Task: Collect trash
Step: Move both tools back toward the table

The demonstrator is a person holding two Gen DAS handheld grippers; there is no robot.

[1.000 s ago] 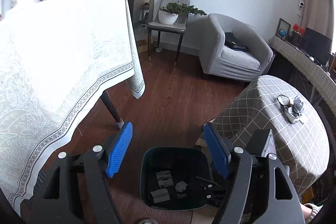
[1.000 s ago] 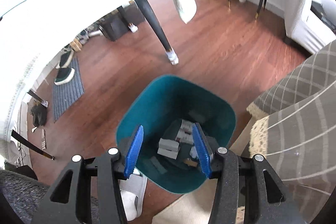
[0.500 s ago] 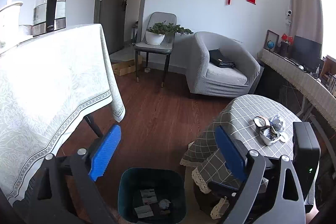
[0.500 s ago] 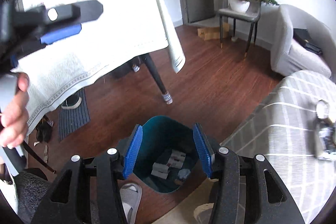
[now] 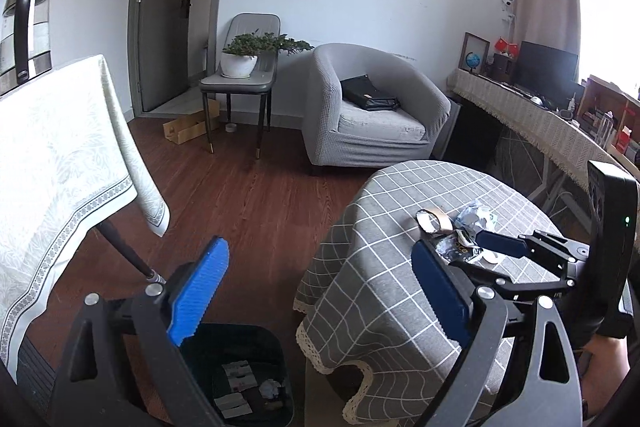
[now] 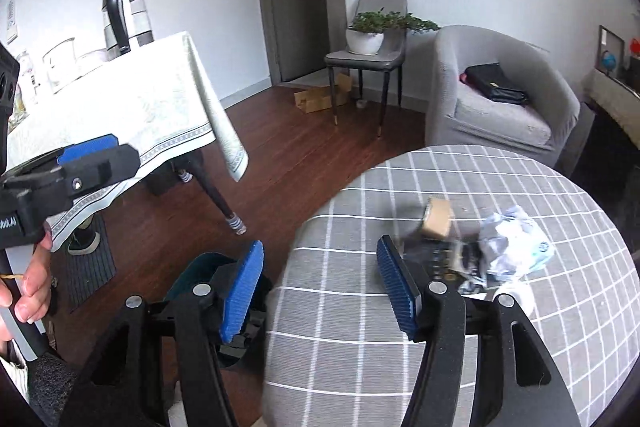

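Holding both tongs wide apart, you have nothing between either pair of blue pads. Your left gripper (image 5: 320,291) hangs over the floor gap; the dark green bin (image 5: 240,367) sits below and just behind its left pad, with paper scraps (image 5: 240,387) and a small crumpled wad (image 5: 272,387) lying in the bottom.

Your right gripper (image 6: 320,291) spans the near edge of the round table (image 6: 400,367) with the grey checked cloth. Its left pad is off the table, above the bin's rim (image 6: 200,263); its right pad is over the cloth.

Just ahead of the right pad lies the trash cluster: a dark foil wrapper (image 6: 448,259), blurred; a roll of tan tape (image 6: 438,217) beyond it; a crumpled white-and-blue paper ball (image 6: 516,243) to the right. In the left view the right pad tip sits just beside that wrapper (image 5: 460,247); contact cannot be told.

Left of both tongs, the table with the white cloth (image 6: 132,107), a kettle (image 6: 124,15) on it. Far ahead: chair with potted plant (image 5: 240,59), grey armchair (image 5: 372,107) holding a black bag (image 5: 370,93).
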